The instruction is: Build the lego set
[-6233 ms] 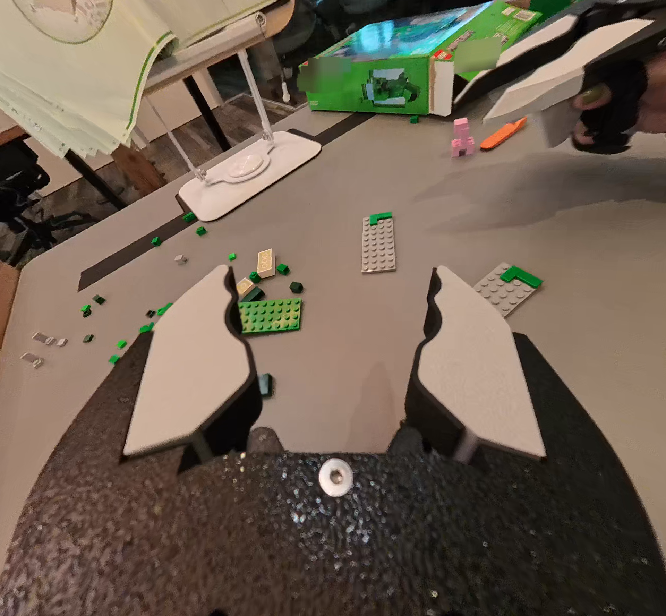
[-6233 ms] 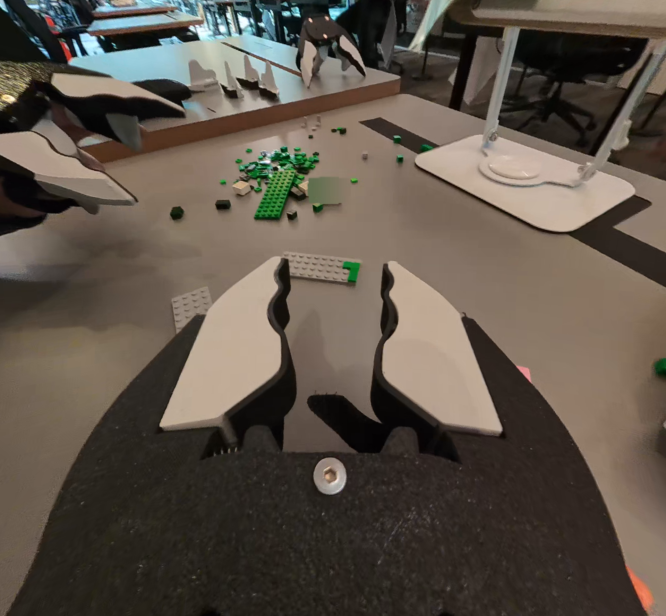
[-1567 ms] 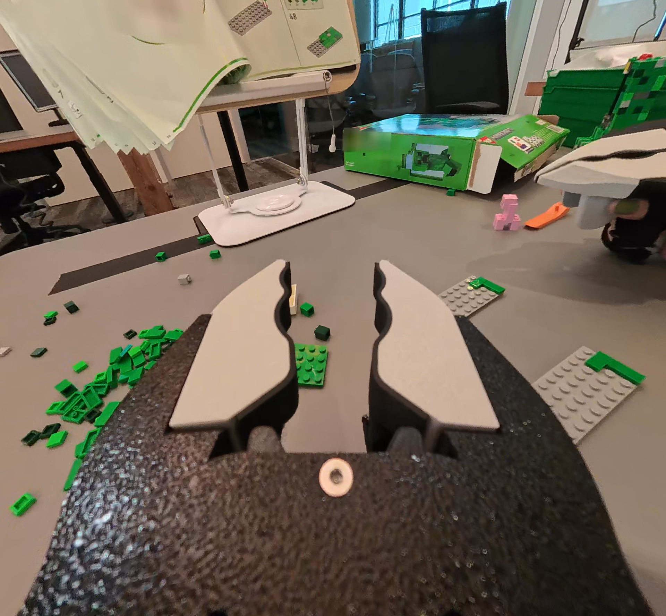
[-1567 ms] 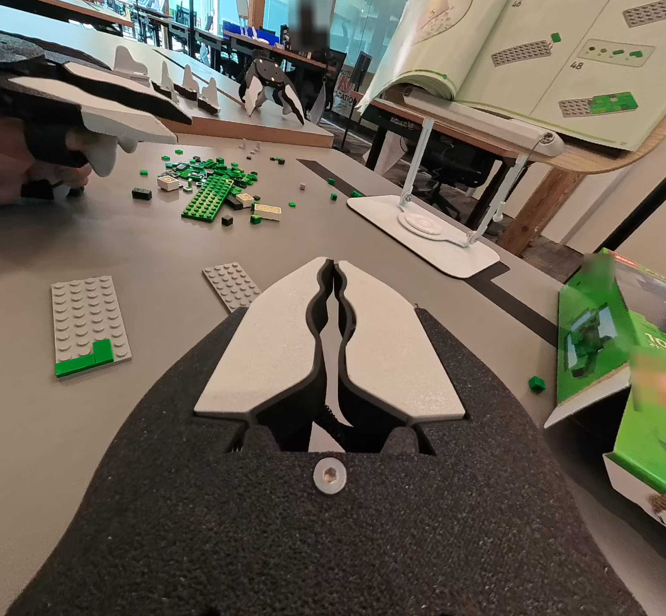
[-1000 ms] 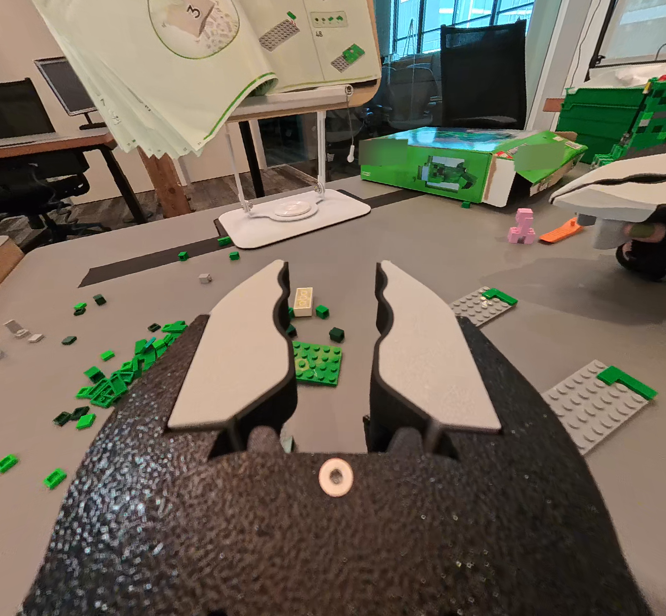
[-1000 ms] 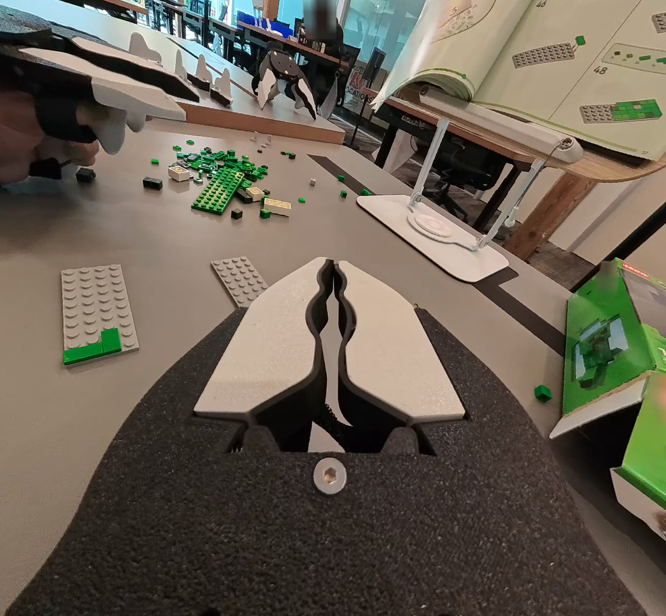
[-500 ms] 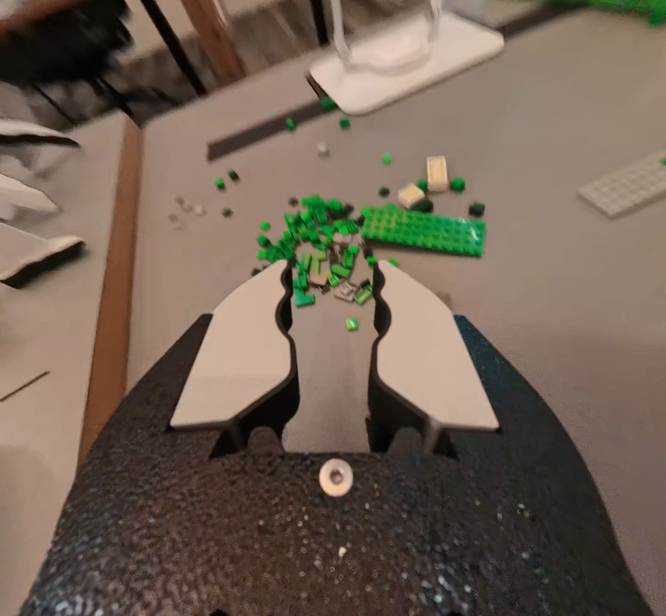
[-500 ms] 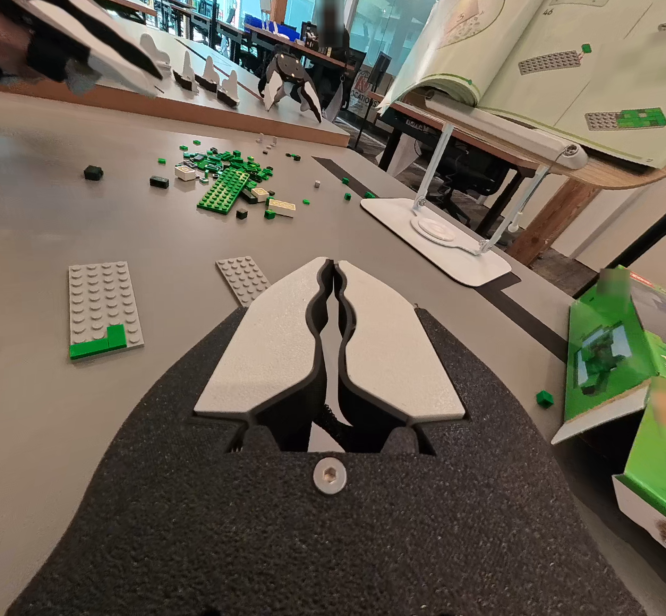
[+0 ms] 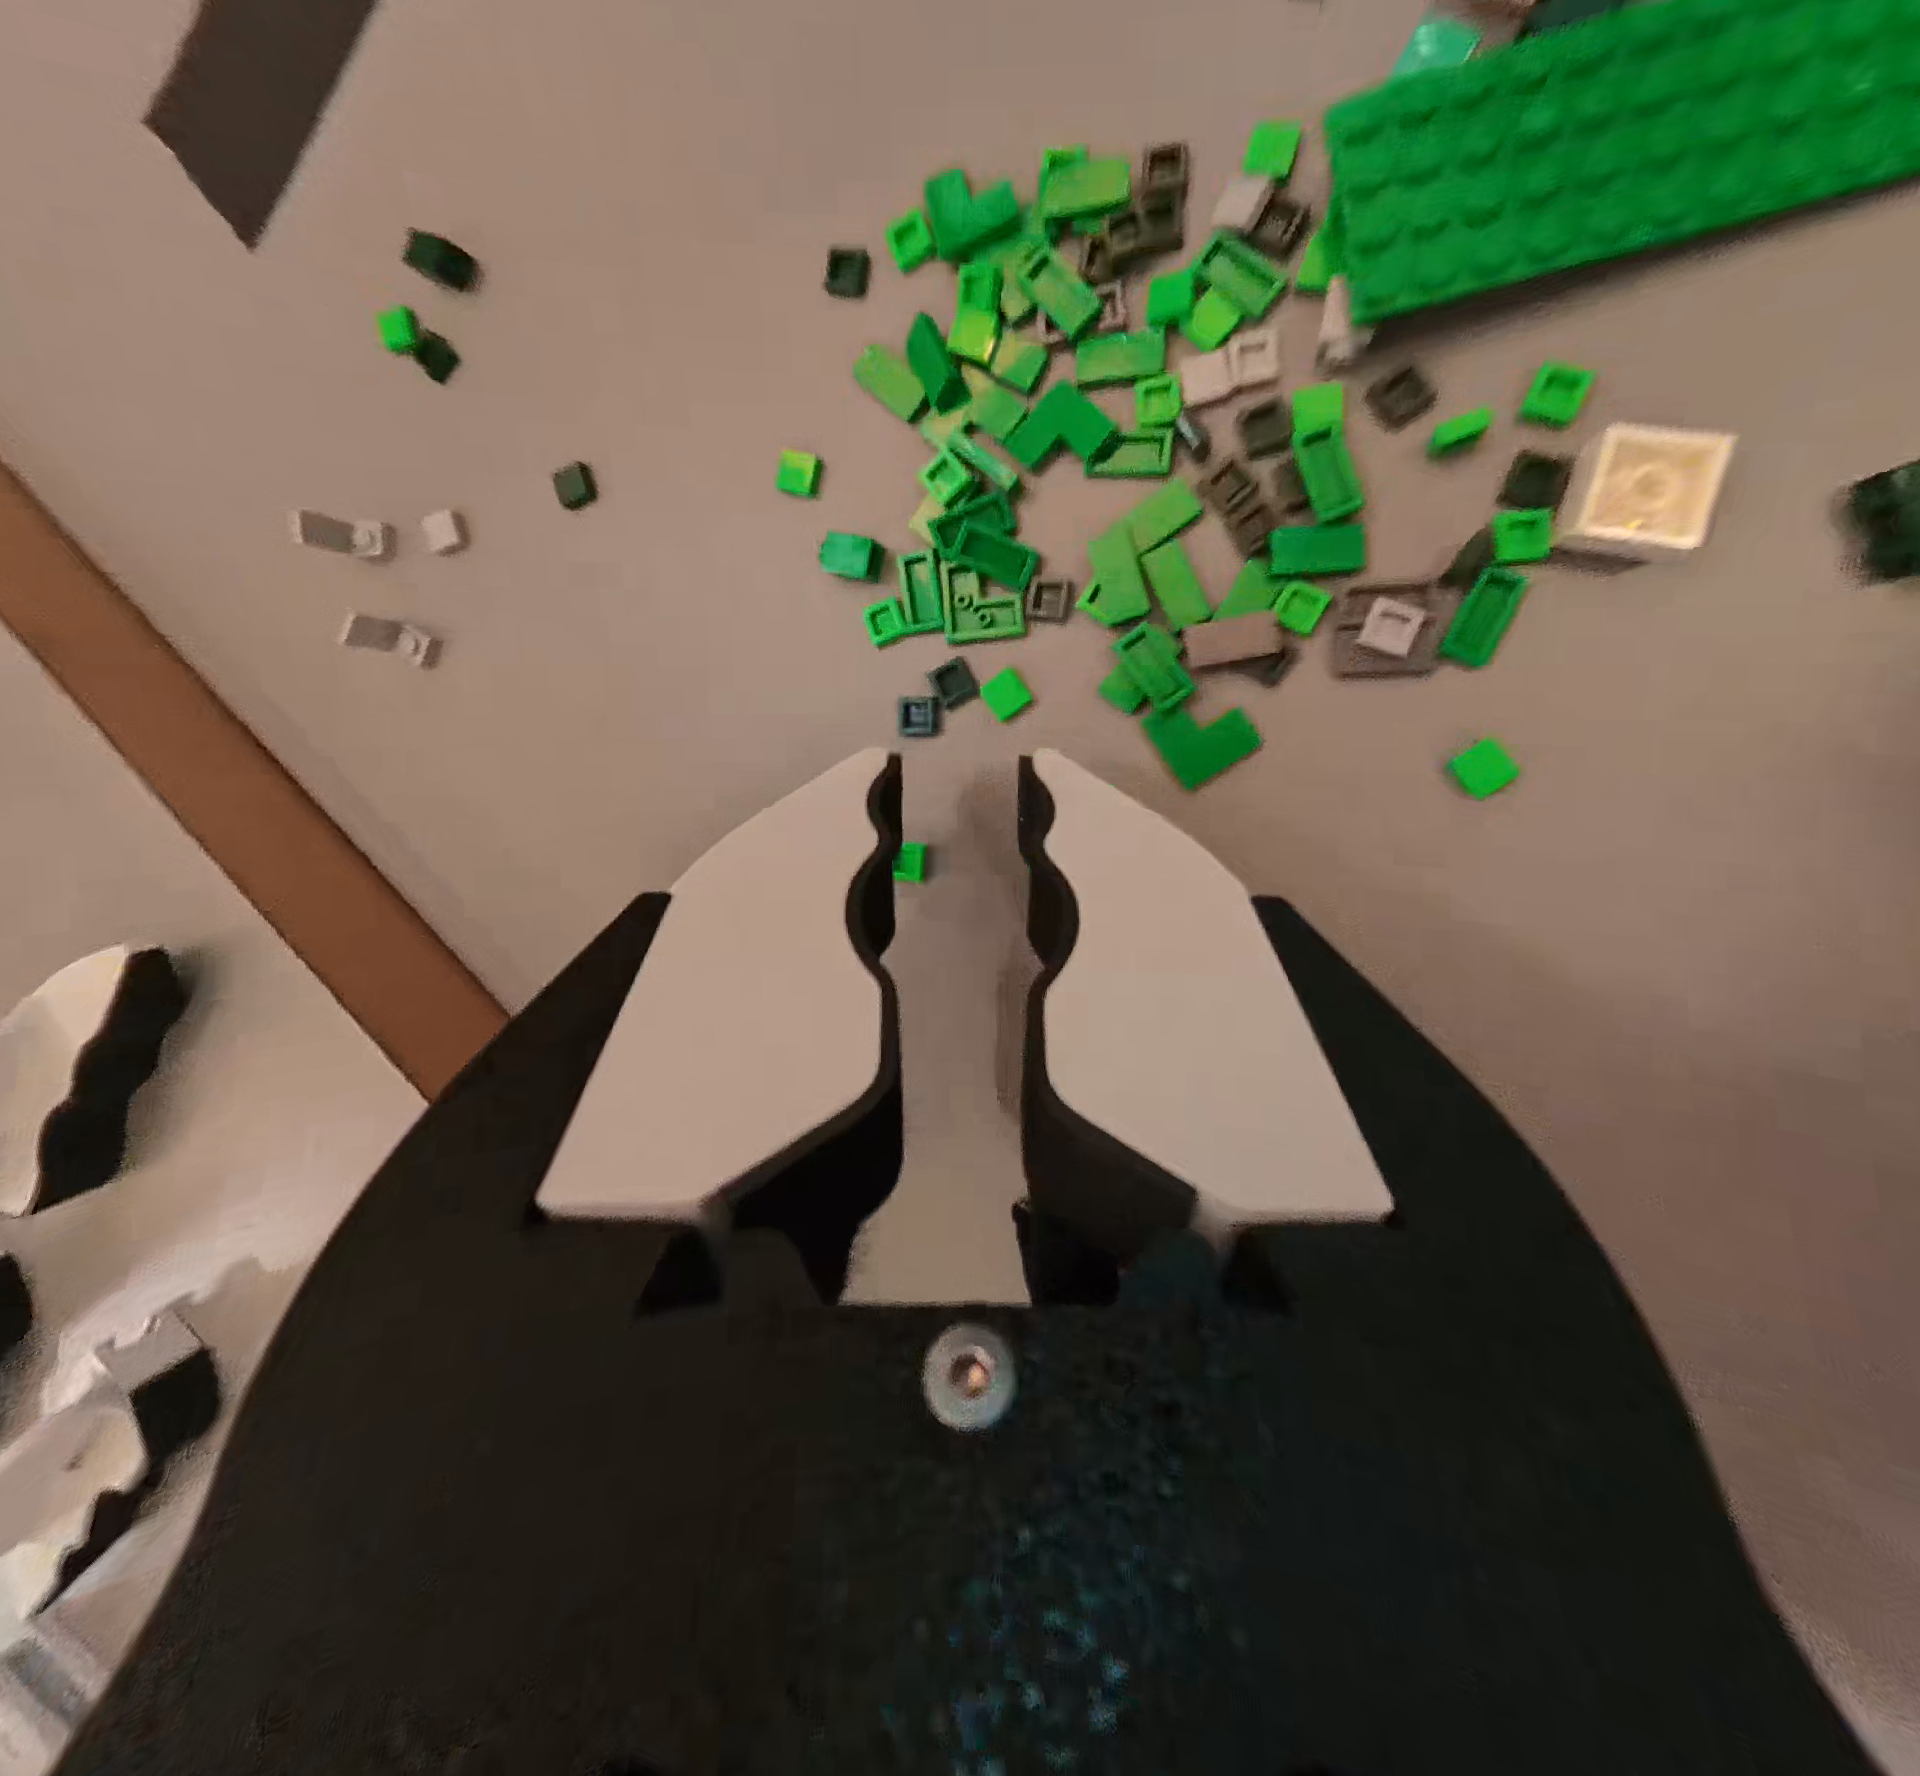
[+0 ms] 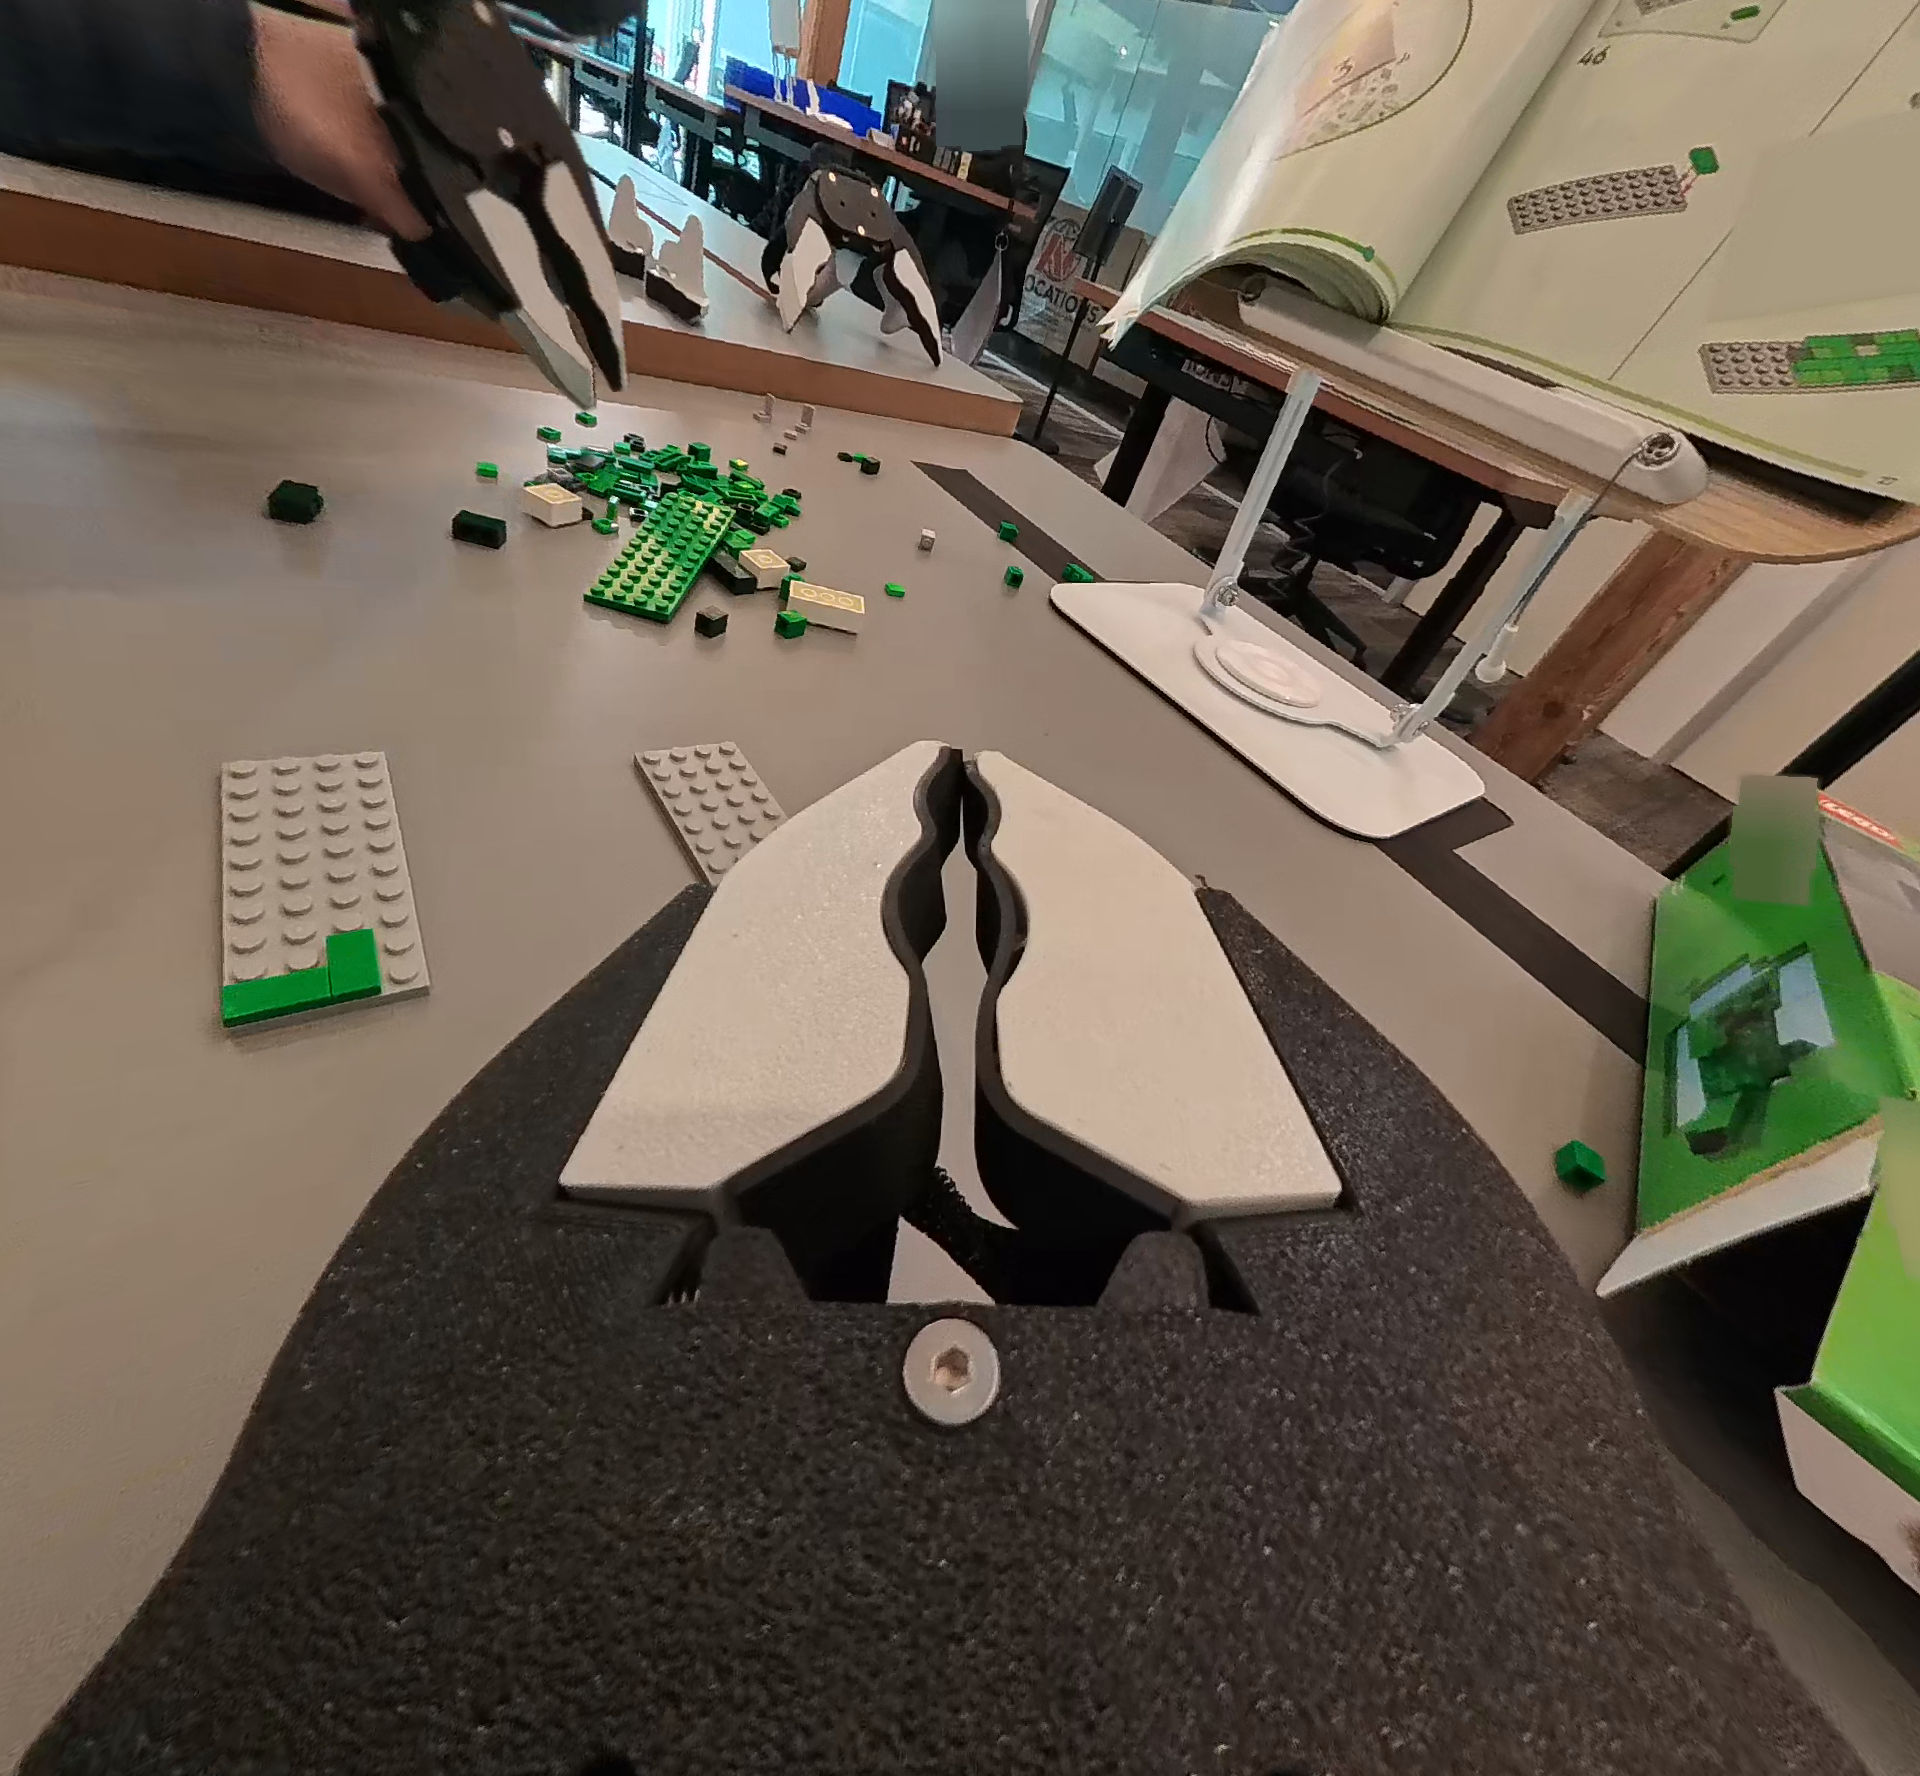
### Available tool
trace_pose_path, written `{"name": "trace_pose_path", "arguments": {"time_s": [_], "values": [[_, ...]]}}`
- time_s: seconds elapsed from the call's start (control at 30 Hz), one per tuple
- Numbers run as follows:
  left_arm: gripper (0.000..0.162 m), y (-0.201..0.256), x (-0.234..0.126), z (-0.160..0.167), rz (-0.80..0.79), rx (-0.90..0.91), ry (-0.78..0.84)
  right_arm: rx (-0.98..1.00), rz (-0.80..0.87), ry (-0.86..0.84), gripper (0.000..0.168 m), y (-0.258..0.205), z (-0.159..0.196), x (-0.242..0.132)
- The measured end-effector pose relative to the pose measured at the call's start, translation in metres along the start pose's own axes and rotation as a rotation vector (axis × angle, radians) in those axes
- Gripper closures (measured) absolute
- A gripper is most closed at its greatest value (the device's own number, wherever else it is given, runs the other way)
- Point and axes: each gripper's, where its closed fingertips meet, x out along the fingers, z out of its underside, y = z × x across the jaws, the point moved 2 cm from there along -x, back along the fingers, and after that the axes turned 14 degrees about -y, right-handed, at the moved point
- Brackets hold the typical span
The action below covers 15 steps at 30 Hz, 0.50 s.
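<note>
My left gripper (image 9: pixel 958 768) points down at the table, open with a narrow gap and empty. Its tips hover at the near edge of a pile of small green and grey tiles (image 9: pixel 1122 479). One tiny green tile (image 9: pixel 911 861) lies on the table between the jaws. A long green plate (image 9: pixel 1621 157) lies beyond the pile. My right gripper (image 10: pixel 958 762) is shut and empty, low over the table. A grey plate with green tiles on its near corner (image 10: pixel 312 885) lies to its left. A second grey plate (image 10: pixel 712 801) lies just ahead. The right wrist view shows the left gripper (image 10: pixel 592 381) above the pile (image 10: pixel 675 479).
An open instruction booklet (image 10: pixel 1558 116) rests on a white stand (image 10: pixel 1268 698) at the right. A green set box (image 10: pixel 1766 1051) lies far right. Tan bricks (image 9: pixel 1652 500) and dark green bricks (image 10: pixel 294 500) lie around the pile. Spare gripper fingers (image 10: pixel 852 251) stand on the raised wooden-edged board behind. The long green plate (image 9: pixel 1621 157) lies some 12 cm from my left tips, 25 cm from my right tips.
My left gripper has swung left and tipped downward over the tile pile, and its jaws have narrowed. The right gripper has stayed shut and almost still.
</note>
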Motion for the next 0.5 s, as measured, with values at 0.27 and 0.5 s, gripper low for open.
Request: {"name": "trace_pose_path", "arguments": {"time_s": [0.27,0.5], "values": [[0.143,-0.010,0.020,-0.002,0.150,0.065,-0.053,0.000,-0.004,-0.001,0.168,0.000,0.001,0.000],[0.149,-0.011,0.021,-0.002,0.173,0.115,-0.091,-0.004,-0.007,-0.005,0.168,0.000,0.001,0.001]]}}
